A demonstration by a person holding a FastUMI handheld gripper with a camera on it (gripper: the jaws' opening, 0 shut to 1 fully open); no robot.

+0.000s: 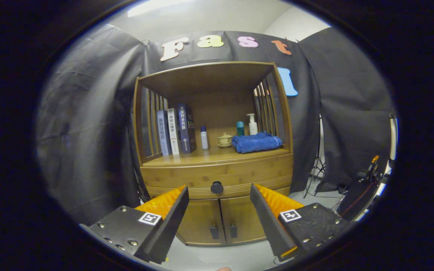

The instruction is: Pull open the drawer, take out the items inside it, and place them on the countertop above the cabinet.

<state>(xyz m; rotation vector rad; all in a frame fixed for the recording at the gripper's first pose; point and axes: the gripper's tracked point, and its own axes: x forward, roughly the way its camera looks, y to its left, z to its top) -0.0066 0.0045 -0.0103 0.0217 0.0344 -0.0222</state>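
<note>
— One knob [216, 187], dark and round, sits in the middle of the drawer [217, 174] front. Is that what the tongs [219, 192] want?

— I'd judge so. The drawer is shut, so whatever lies inside it is hidden, and pulling it open is the step in hand.

— Where is the knob from the tongs?

— Straight ahead, beyond the tips and centred in the gap between them. The two fingers are spread wide, pinching nothing, and neither touches the knob or the wood.

— And the drawer's long axis?

— It runs crosswise, side to side, with the knob at its midpoint. So the move is likely a plain advance along the fingers' line, then a close on the knob and a pull straight back.

— What lies around the knob?

— Directly above it is the surface [187, 159] where the items must end up. Up and to the right of the knob lies a folded blue towel [257, 142], with a pump bottle [252, 124] and a teal bottle [240, 128] behind it. Just above the knob stands a small lidded cup [225, 140], then a slim white bottle [204, 137], and three upright books [175, 131] up and to the left.

— Below the knob?

— Two cabinet doors [220, 222], closed, with small handles side by side.
</note>
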